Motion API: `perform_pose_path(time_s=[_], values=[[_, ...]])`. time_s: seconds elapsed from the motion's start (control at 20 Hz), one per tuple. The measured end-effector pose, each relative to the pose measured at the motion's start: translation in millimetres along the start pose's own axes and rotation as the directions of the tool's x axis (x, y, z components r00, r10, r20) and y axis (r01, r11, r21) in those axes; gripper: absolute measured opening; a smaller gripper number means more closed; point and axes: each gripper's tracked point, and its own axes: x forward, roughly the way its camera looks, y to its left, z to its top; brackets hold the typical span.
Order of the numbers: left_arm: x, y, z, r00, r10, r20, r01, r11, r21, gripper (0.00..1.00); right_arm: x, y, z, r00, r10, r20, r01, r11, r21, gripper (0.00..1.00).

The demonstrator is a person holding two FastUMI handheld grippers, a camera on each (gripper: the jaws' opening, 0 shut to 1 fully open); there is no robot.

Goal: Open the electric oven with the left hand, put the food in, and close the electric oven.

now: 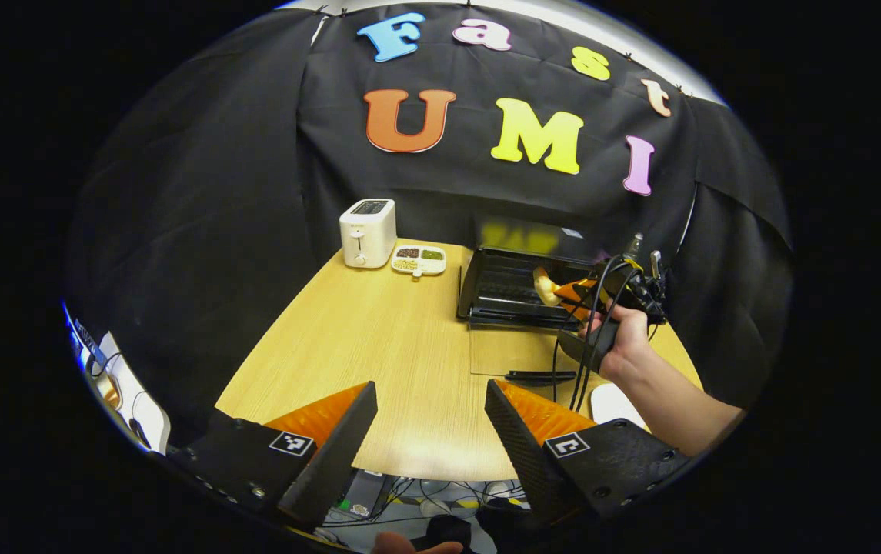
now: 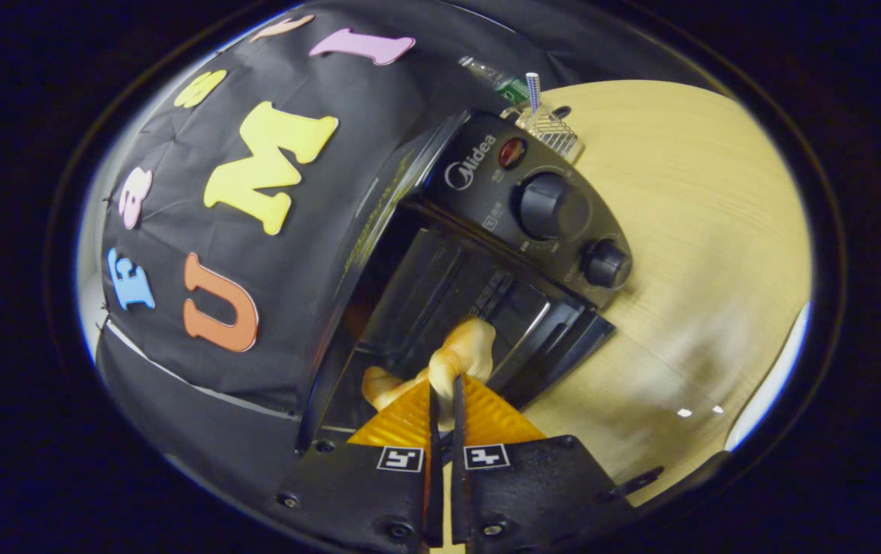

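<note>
Electric oven (image 1: 521,285) stands on the table (image 1: 378,346) with its door (image 1: 513,350) lowered flat. Right gripper (image 2: 446,400), fingers pinched onto the food (image 2: 455,358), holds it at the oven's mouth. Left gripper (image 1: 431,408) hovers wide apart, well before the oven door's front edge.

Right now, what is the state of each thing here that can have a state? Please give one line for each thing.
Oven: door open, folded down flat onto the table.
Food: held at the oven mouth, not yet set down.
Right gripper: shut on the food.
Left gripper: open, holds nothing, back over the near table edge.
Toaster: upright, slots look empty.
Snack tray: lying flat, compartments filled.
</note>
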Motion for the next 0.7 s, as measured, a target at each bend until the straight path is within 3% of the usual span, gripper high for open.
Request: perform_pose_path(time_s=[0.35, 0.5, 0.65, 0.7], values=[[-3.9, 3.0, 1.2, 1.000, 0.022, -0.005, -0.022, 0.999, 0.025, 0.94, 40.9, -3.5, 0.4, 1.000, -0.015, 0.026, 0.015, 1.000, 0.010, 0.05], [-5.3, 2.1, 3.3, 1.000, 0.022, -0.001, -0.022, 0.999, 0.026, 0.93, 42.3, -1.4, -0.7, 0.999, -0.012, 0.050, 0.012, 1.000, -0.003, 0.14], [-4.2, 1.6, 3.6, 1.000, 0.017, 0.012, -0.017, 1.000, 0.025, 0.93, 32.6, 4.3, 0.8, 0.998, -0.013, 0.056, 0.016, 0.999, -0.047, 0.31], [-4.2, 0.1, 5.5, 1.000, 0.014, 0.013, -0.015, 1.000, 0.022, 0.93, 25.6, 2.0, 2.6, 0.997, -0.035, 0.062, 0.040, 0.995, -0.089, 0.42]])
